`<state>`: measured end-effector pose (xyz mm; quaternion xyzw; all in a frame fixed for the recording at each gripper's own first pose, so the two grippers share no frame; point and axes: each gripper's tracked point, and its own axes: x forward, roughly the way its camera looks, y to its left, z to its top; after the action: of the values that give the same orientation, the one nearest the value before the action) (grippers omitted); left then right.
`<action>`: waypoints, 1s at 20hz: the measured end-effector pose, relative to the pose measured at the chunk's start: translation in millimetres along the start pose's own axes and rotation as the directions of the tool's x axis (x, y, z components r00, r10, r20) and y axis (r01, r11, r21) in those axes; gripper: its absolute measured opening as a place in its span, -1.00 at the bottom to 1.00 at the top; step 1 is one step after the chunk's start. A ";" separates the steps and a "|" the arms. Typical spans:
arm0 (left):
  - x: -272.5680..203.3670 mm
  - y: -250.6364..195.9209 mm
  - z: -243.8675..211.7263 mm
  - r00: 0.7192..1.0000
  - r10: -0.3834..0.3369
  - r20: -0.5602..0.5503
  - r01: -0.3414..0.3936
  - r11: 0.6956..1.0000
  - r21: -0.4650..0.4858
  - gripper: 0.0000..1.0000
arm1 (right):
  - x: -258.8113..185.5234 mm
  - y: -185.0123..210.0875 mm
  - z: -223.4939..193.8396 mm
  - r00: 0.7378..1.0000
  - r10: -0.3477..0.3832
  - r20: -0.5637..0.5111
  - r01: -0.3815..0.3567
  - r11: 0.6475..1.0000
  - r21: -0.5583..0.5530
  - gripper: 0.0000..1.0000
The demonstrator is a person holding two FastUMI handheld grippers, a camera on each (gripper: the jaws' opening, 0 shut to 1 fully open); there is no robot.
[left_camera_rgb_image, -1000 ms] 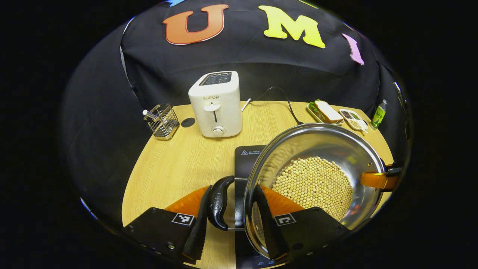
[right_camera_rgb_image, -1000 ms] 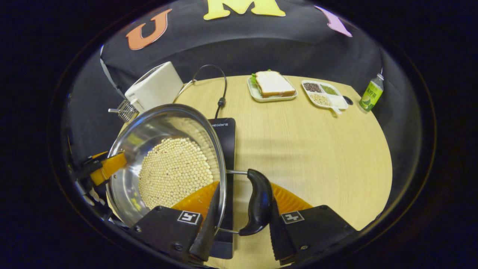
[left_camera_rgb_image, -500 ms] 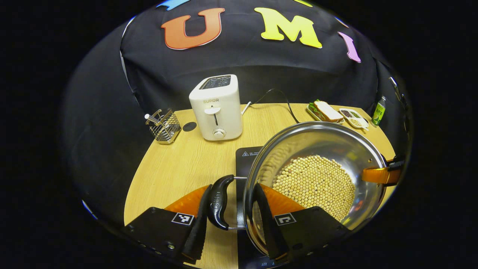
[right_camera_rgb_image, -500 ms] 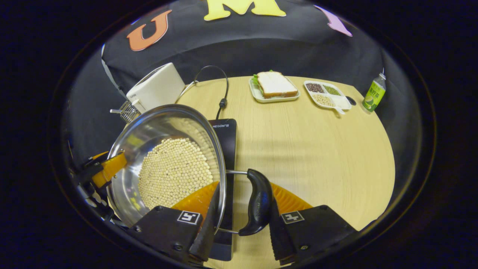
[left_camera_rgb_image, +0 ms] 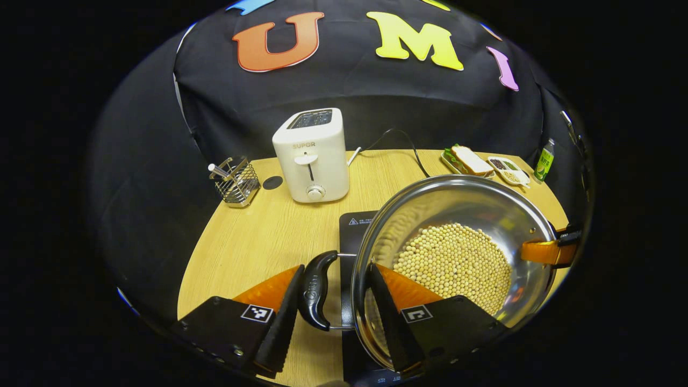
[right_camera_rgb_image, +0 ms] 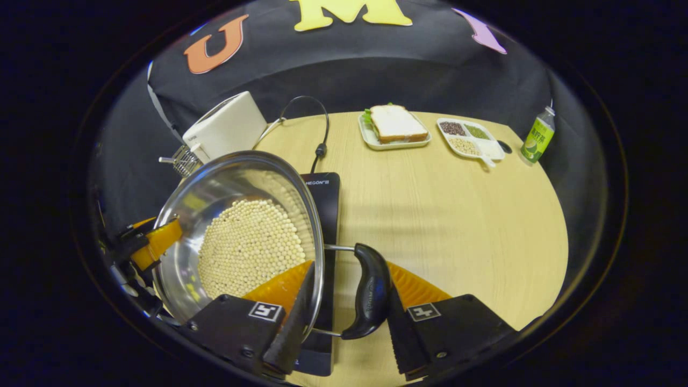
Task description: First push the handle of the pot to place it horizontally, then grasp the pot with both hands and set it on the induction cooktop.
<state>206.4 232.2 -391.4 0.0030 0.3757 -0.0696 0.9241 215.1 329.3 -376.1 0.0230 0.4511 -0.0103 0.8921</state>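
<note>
A steel pot with pale beans in it sits over the black induction cooktop. My left gripper is shut on the pot's left black handle, one finger outside the handle and the other inside the rim. In the right gripper view the pot lies at the left above the cooktop. My right gripper is shut on the other black handle the same way. Each view shows the opposite gripper's finger on the far rim.
On the wooden table a white toaster and a wire basket stand behind the cooktop. Its cable runs to the back. A sandwich plate, a divided dish and a green bottle line the far right.
The pot has barely moved over the cooktop. Both grippers' fingers have spread slightly wider at their bases than half a second ago, still against the handles.
</note>
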 end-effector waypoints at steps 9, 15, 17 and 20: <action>-20.6 9.0 7.3 0.999 0.027 0.047 -0.026 0.999 -0.021 0.93 | -27.5 -7.6 20.6 0.988 -0.047 0.150 0.062 0.993 -0.101 0.66; -50.6 10.6 18.9 0.992 0.044 0.121 -0.041 0.999 -0.029 0.93 | -54.2 -11.0 18.8 0.983 -0.006 0.186 0.023 0.995 -0.092 0.76; -69.5 7.6 26.3 0.985 0.056 0.161 -0.051 0.998 -0.033 0.92 | -72.4 -15.4 20.0 0.977 -0.007 0.211 0.031 0.993 -0.110 0.77; -107.4 -3.3 35.2 0.972 0.073 0.225 -0.069 0.997 -0.025 0.92 | -109.3 -27.9 23.8 0.961 -0.003 0.277 0.045 0.988 -0.144 0.77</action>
<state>154.4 240.4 -291.4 0.0006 0.2683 -0.0333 0.9628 168.4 300.0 -274.8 -0.0511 0.3219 0.0094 0.9453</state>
